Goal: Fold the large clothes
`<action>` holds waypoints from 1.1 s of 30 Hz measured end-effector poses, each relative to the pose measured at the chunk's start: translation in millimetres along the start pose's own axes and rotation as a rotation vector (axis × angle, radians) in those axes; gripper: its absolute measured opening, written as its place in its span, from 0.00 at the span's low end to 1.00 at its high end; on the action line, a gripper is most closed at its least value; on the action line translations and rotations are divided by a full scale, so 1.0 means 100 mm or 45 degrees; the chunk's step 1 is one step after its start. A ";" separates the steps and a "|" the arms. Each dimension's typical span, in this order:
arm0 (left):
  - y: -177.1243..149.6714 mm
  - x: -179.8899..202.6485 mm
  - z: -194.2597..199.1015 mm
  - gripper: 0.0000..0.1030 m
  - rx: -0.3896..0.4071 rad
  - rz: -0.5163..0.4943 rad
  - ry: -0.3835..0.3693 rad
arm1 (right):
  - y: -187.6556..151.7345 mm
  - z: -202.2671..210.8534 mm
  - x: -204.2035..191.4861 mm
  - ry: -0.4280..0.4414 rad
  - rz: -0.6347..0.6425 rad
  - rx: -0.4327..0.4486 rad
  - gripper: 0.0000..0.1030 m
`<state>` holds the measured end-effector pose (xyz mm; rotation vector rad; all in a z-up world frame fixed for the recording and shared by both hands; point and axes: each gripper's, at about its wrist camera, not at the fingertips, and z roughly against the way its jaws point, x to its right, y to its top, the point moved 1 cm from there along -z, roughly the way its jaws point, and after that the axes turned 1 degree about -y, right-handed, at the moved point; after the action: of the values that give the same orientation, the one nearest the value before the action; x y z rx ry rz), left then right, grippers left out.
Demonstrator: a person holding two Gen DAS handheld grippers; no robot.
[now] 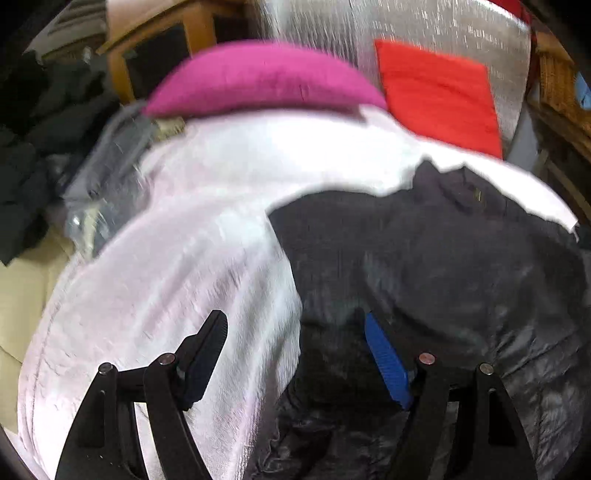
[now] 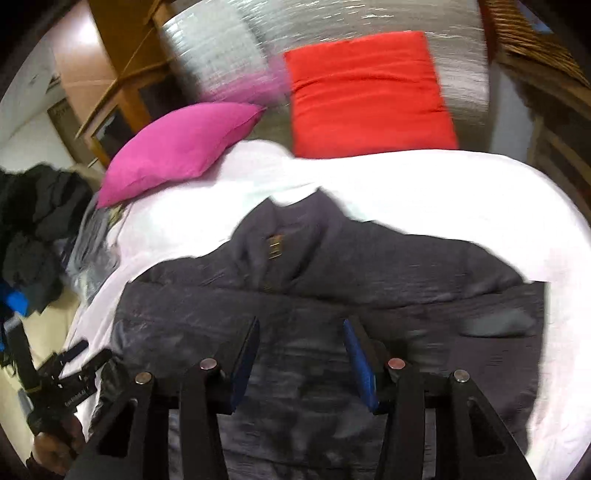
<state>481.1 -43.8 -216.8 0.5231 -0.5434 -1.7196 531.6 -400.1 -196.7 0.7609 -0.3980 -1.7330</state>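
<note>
A: Jacket (image 2: 332,280), dark, shiny, spread on the white sheet (image 2: 424,184) of the bed. Collar end points toward the pillows. Small gold tag near the collar.

B: Pillows?

A: Pink pillow (image 2: 177,147) at left, red pillow (image 2: 369,96) at right, both at the head of the bed against a silvery backing (image 2: 332,14). Pink one lies on the sheet.

B: Left gripper?

A: Left gripper (image 1: 295,354) spread wide, nothing between the fingers. One finger over the sheet (image 1: 184,240), the blue-padded finger over the jacket (image 1: 424,258), right at its left edge. Contact with fabric, can't tell, frame is blurred.

B: Right gripper?

A: Right gripper (image 2: 301,354) also apart, empty, above the jacket's middle. Can't tell if it touches.

B: Anything else?

A: Pile of dark clothes (image 2: 33,229) left of the bed. Left gripper (image 2: 62,384) also shows at the lower left of the right wrist view, in a hand. Wooden cabinet (image 1: 162,55) behind the pink pillow (image 1: 258,77); red pillow (image 1: 439,96) beside it.
</note>
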 end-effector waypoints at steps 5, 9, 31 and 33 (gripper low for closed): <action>-0.03 0.15 -0.06 0.75 -0.051 -0.035 -0.132 | -0.02 0.40 0.80 -0.035 -0.189 0.047 0.58; -0.03 0.26 0.00 0.75 -0.033 -0.083 -0.108 | -0.06 0.59 1.34 0.043 -0.378 0.091 0.58; -0.02 0.23 0.06 0.75 -0.015 -0.038 -0.111 | -0.30 0.55 1.17 -0.174 -0.284 0.207 0.11; -0.05 0.26 0.02 0.75 -0.027 -0.052 -0.094 | -0.36 0.44 1.29 -0.207 -0.321 0.155 0.11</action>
<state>470.7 -68.4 -219.3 0.4600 -0.5699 -1.7872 457.2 -516.5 -222.9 0.7862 -0.5404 -2.0301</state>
